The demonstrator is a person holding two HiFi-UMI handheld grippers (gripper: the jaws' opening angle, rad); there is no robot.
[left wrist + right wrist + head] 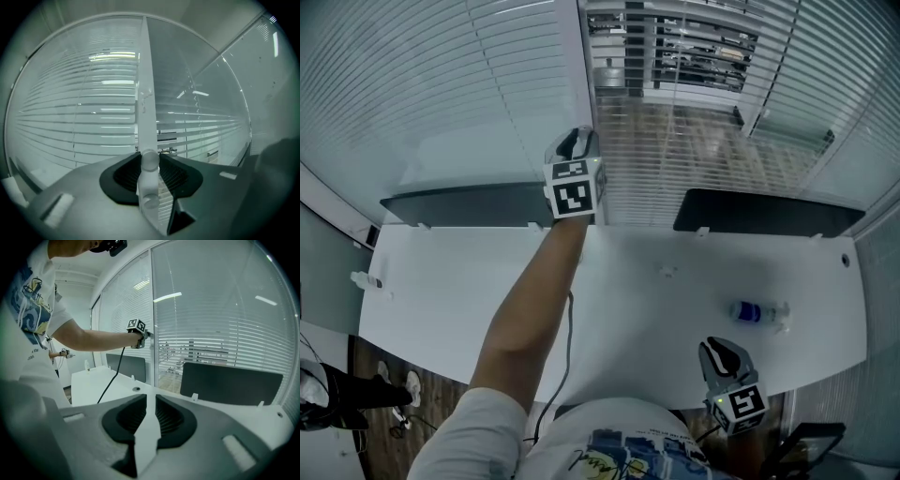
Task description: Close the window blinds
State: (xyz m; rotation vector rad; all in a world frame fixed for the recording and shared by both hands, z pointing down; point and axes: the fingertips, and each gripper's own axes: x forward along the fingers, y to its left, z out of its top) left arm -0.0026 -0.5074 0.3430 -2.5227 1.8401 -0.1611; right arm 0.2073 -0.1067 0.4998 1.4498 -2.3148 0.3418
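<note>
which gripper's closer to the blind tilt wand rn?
Left. The left gripper is up at the blinds, jaws closed on the tilt wand. The right gripper sits low by the table's near edge, far from it.

The desk (628,309) is standing against the window, with the blinds (712,131) hanging behind its far edge. The left panel (469,204) and the right panel (769,214) are standing along that far edge, with a gap between them. Above that gap, by the window's post, the wand (149,161) is sitting between the jaws of the left gripper (150,169). A bottle (759,312) is lying on the desk's right part, nearer than the right panel. The right gripper (724,359) is hovering at the desk's near edge, near the bottle.
</note>
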